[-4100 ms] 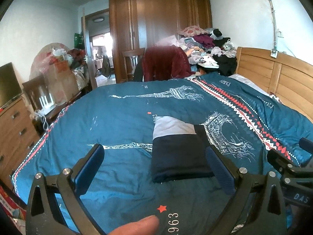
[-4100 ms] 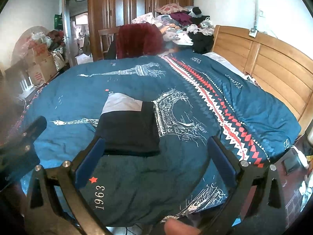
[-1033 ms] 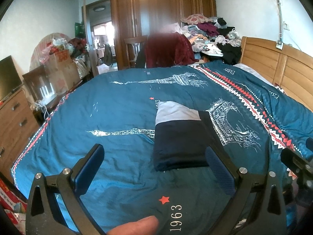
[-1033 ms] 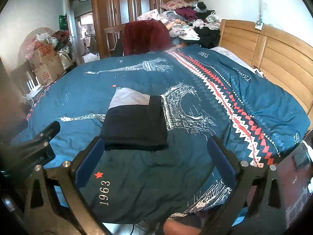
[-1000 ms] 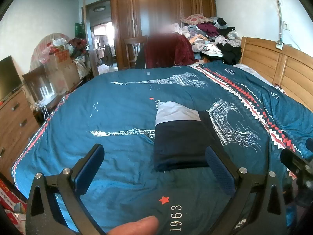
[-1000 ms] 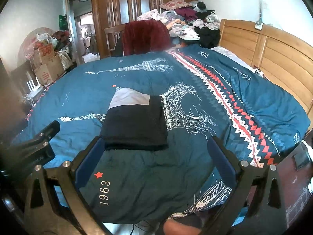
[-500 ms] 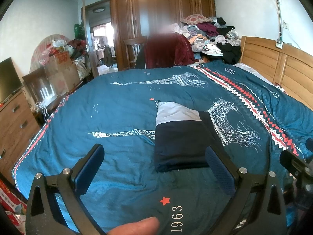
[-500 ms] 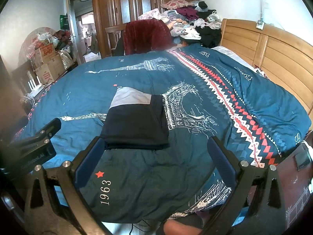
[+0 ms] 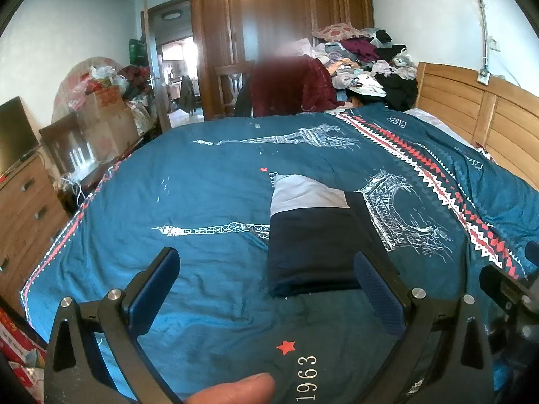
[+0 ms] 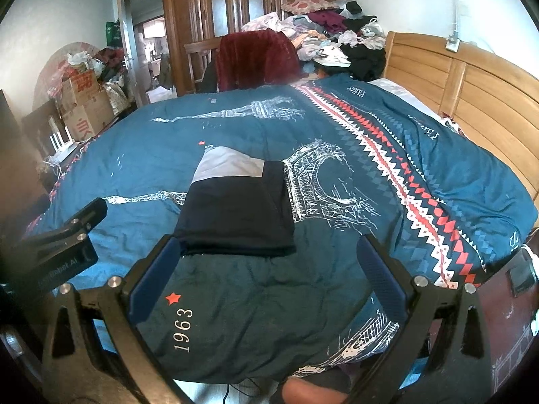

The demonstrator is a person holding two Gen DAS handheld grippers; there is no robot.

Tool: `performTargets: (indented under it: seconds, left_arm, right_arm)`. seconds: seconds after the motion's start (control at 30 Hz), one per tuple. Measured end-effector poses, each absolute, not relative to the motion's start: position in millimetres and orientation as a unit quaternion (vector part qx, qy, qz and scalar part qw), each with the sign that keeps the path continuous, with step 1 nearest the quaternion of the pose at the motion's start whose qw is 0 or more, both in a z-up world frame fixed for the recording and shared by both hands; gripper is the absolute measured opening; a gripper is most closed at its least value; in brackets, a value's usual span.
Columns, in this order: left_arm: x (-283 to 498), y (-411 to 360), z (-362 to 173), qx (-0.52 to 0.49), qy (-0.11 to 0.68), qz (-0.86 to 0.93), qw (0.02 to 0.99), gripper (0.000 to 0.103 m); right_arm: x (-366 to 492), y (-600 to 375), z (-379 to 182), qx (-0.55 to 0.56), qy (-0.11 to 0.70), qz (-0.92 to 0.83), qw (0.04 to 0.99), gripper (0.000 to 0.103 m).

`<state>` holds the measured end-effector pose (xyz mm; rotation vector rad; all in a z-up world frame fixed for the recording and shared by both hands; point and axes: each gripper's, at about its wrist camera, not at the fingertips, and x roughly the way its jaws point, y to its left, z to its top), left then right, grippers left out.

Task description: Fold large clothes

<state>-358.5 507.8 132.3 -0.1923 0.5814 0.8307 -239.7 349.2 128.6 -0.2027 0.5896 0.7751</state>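
A folded garment (image 9: pixel 313 235), dark navy with a pale grey panel at its far end, lies flat as a neat rectangle near the middle of the bed (image 9: pixel 202 181), on a teal quilt (image 10: pixel 337 286) printed with white towers, a red star, "1963" and a red-and-white zigzag band. In the left wrist view the garment sits at about 1 o'clock from the left hand-held gripper (image 9: pixel 266 286), whose blue-padded fingers (image 9: pixel 153 289) stand wide apart with nothing between them; its right finger overlaps the garment's near right corner in the picture, though whether it touches the cloth cannot be told. A fingertip (image 9: pixel 232 389) shows at 6 o'clock along the bottom edge. In the right wrist view the garment (image 10: pixel 235 215) lies at about 11 o'clock from the right hand-held gripper (image 10: pixel 269 271), also spread wide and empty above the quilt's near edge, with the left gripper's black body at 9 o'clock. Farther out, a wooden headboard (image 10: pixel 471 91) runs along the bed at 2 o'clock, a heap of clothes (image 10: pixel 330 30) rises at 12 o'clock beside a chair draped in dark red cloth (image 10: pixel 256 57), a tall wooden wardrobe (image 9: pixel 279 33) stands behind, and cardboard boxes (image 10: pixel 84 107) and a wooden dresser (image 9: pixel 23 215) line the wall at 9 to 10 o'clock.
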Motion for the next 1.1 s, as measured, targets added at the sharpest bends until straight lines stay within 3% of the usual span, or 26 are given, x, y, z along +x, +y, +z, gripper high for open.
performTargets:
  seconds: [1.1]
  left_arm:
    - [-356.9, 514.6, 132.5, -0.09, 0.288, 0.412, 0.86, 0.103]
  right_arm:
    - [-240.8, 353.1, 127.5, -0.098, 0.285, 0.376, 0.876, 0.103]
